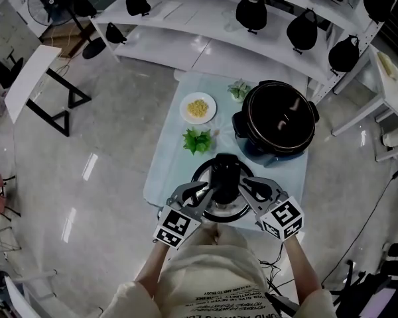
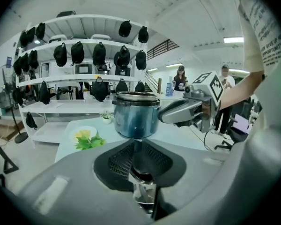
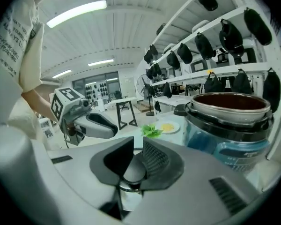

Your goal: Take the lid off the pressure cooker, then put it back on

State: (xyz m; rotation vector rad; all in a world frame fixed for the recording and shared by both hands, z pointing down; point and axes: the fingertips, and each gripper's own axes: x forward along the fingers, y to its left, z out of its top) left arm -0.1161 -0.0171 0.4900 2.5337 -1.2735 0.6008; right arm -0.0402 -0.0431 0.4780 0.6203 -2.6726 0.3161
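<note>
Holding lid (image 1: pixel 224 169), cooker (image 1: pixel 278 121) open (its label (image 3: pixel 255 150) blurred)

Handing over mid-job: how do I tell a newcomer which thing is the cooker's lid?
Find the pale blue table in the head view; the open pressure cooker stands at its far right. The lid is at the near edge, clamped between the left gripper and right gripper. Only it has a shiny rim and a tall black knob.

Bright, even light comes from ceiling strips (image 3: pixel 77 12) above the right gripper (image 3: pixel 135 159), and glare streaks the floor (image 1: pixel 89 167). Both gripper views bulge at the edges, soft nearest the jaws
</note>
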